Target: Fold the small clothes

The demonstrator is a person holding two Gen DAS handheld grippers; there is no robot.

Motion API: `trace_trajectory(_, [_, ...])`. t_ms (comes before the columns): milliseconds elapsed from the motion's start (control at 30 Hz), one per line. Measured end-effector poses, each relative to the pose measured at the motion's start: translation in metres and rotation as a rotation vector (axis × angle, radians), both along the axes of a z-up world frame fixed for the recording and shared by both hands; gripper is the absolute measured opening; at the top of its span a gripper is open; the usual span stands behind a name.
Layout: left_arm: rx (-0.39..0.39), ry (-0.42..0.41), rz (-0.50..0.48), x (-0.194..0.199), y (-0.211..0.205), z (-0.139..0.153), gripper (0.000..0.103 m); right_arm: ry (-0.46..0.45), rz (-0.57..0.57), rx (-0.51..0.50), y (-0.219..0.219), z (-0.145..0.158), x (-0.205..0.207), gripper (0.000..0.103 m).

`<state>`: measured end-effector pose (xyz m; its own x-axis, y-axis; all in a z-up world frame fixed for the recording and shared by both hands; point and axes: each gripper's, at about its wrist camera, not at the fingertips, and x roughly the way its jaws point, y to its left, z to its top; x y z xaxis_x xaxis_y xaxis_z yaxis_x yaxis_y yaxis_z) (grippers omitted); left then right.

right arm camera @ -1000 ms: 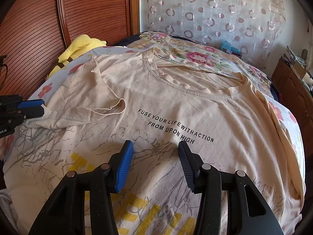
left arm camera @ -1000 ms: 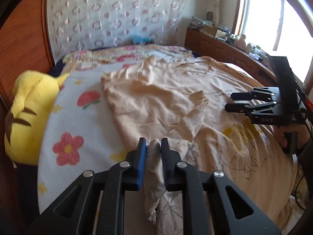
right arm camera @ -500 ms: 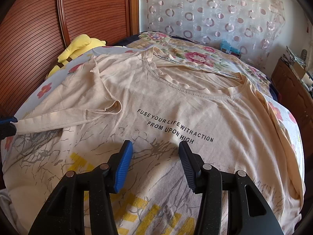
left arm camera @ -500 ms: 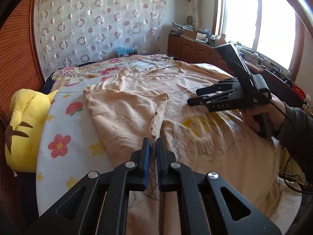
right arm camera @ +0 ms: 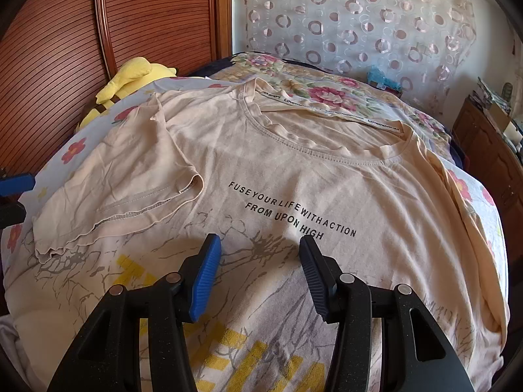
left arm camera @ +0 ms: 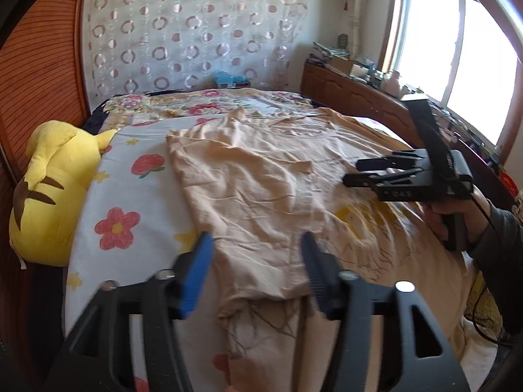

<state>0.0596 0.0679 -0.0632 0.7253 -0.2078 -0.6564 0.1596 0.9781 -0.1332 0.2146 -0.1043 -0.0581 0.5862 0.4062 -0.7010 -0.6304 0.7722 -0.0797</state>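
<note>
Both the left gripper and right gripper hover with fingers apart over the T-shirt, its sleeve folded inward to narrow it.

Yellow plush toy (by wooden headboard), floral bedsheet.

Motion blur is smearing the left gripper's fingers in the left wrist view. The T-shirt is running off the bottom edge in the right wrist view, cutting its yellow print. Clutter on the cabinet under the window is showing too small to identify.
</note>
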Motion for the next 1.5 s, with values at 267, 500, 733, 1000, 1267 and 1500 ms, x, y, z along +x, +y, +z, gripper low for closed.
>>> trace_trajectory(267, [0.052,0.099,0.031,0.033,0.005,-0.021,0.079,-0.001,0.001,0.0,0.0,0.0,0.0,0.052])
trace_trajectory(500, [0.1,0.158,0.047,0.049,0.003,-0.035,0.079,0.0,0.001,0.0,0.0,0.0,0.0,0.053])
trace_trajectory(733, [0.12,0.149,0.036,0.051,0.001,-0.036,0.082,-0.001,0.003,0.002,-0.001,0.001,-0.001,0.053])
trace_trajectory(1000, [0.125,0.151,0.032,0.051,-0.003,-0.037,0.084,-0.028,-0.039,0.057,-0.054,0.012,-0.01,0.053])
trace_trajectory(1267, [0.124,0.152,0.032,0.051,-0.003,-0.037,0.084,-0.099,-0.273,0.059,-0.193,0.02,-0.019,0.053])
trace_trajectory(1500, [0.124,0.154,0.044,0.052,-0.004,-0.037,0.084,-0.052,-0.463,0.018,-0.295,-0.003,-0.009,0.053])
